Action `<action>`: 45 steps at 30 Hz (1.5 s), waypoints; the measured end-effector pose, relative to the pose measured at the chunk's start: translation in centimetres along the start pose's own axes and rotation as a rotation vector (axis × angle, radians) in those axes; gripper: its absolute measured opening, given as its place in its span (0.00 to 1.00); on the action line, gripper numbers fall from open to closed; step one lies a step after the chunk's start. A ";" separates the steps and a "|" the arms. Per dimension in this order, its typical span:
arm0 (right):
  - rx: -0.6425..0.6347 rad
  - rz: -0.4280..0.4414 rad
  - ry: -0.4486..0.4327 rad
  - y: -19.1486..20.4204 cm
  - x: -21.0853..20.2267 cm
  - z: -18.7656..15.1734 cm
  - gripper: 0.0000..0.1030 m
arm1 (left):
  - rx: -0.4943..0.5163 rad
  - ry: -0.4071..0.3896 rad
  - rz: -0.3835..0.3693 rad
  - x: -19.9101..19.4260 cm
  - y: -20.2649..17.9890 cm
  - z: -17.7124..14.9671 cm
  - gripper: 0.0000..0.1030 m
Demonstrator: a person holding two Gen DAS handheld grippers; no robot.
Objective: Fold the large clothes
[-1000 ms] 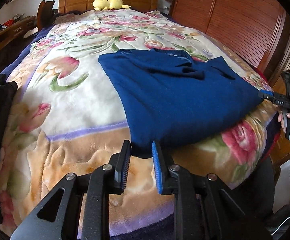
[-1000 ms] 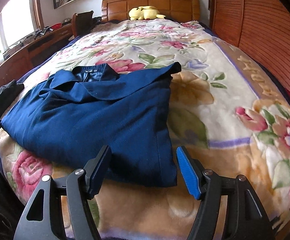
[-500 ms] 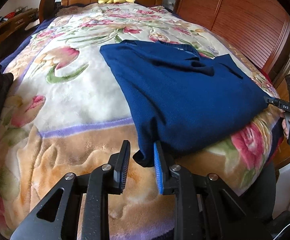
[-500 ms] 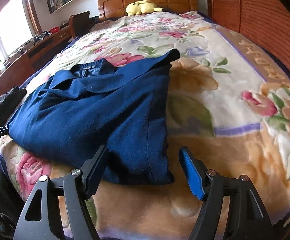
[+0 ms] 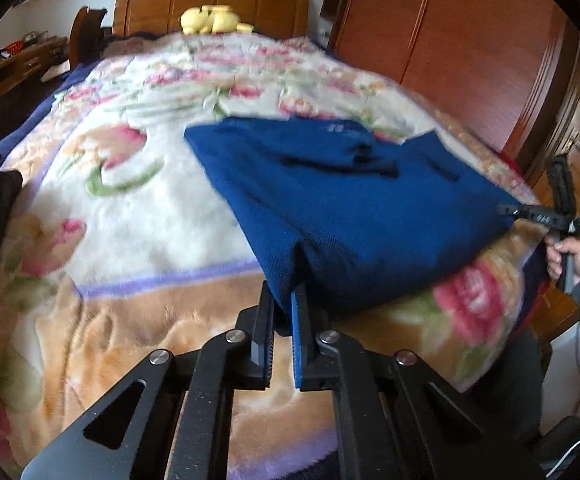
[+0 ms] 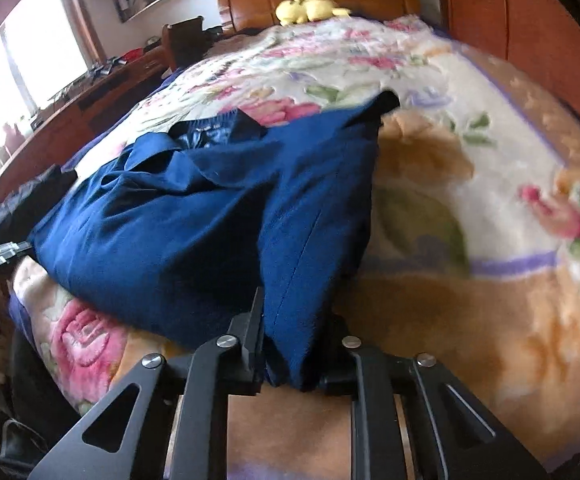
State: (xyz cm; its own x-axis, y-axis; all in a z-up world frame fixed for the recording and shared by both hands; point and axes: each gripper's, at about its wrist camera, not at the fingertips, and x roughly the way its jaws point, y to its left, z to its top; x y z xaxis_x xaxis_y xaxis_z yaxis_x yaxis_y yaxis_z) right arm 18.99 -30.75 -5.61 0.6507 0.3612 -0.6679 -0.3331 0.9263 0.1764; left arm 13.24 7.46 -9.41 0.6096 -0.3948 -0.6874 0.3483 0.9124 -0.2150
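**Two corners pinched, one fold left to carry**

Two grippers each hold a near corner of the blue garment (image 5: 354, 208), which lies on the floral blanket (image 5: 121, 216) of the bed, toward its foot. The left gripper (image 5: 282, 320) has its jaws narrowed onto the garment's near-left corner; the cloth rises in a small peak straight out of the gap and spreads away ahead and to the right of the jaws. The right gripper (image 6: 290, 344) has its jaws closed on a thick bundle of the near-right corner, the cloth filling the gap and running forward and to the left of them.

As a judgement of progress: the sides and sleeves look already turned in, since loose flaps lie crossed over the body just below the collar (image 6: 205, 132), and the piece now reads as a rough rectangle. What seems left is to lift this near hem and carry it away from the jaws onto the collar end, then flatten it.

The garment's long axis runs ahead of both pairs of jaws, toward the headboard (image 5: 209, 8) and the yellow plush toy (image 5: 213, 20); the collar end points that way, the hem end sits at the jaws.
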 end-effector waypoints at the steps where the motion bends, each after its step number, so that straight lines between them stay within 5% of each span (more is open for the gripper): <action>1: -0.009 -0.004 -0.015 0.2 -0.5 0.2 0.15 | 0.005 -0.013 -0.004 -0.6 -0.2 0.2 0.07; 11: -0.058 0.008 -0.082 1.9 -5.0 -0.7 0.13 | 0.036 -0.084 -0.032 -5.9 -2.4 -0.5 0.06; 19: -0.077 -0.007 -0.012 2.1 -6.5 -4.5 0.15 | 0.023 -0.005 0.027 -5.8 -3.1 -3.1 0.07; 23: -0.055 -0.008 0.022 1.3 -5.7 -4.3 0.20 | -0.035 0.016 -0.015 -5.3 -1.9 -3.0 0.15; 31: -0.088 -0.086 -0.016 3.0 -7.8 -3.2 0.29 | -0.005 -0.053 0.048 -7.1 -2.5 -1.8 0.22; 37: -0.154 -0.120 -0.095 5.3 -9.8 -2.0 0.50 | 0.032 -0.073 0.059 -6.2 -3.9 -0.2 0.23; 45: -0.231 -0.095 -0.042 7.4 -5.0 -0.4 0.51 | 0.061 -0.046 0.018 -2.8 -5.8 0.7 0.26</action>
State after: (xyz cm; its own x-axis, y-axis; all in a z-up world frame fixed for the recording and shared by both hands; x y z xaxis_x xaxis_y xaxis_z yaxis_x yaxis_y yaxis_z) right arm 13.00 -25.78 -1.25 0.7130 0.2826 -0.6417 -0.4131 0.9088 -0.0588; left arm 10.00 3.18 -5.75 0.6476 -0.3842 -0.6580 0.3789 0.9116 -0.1593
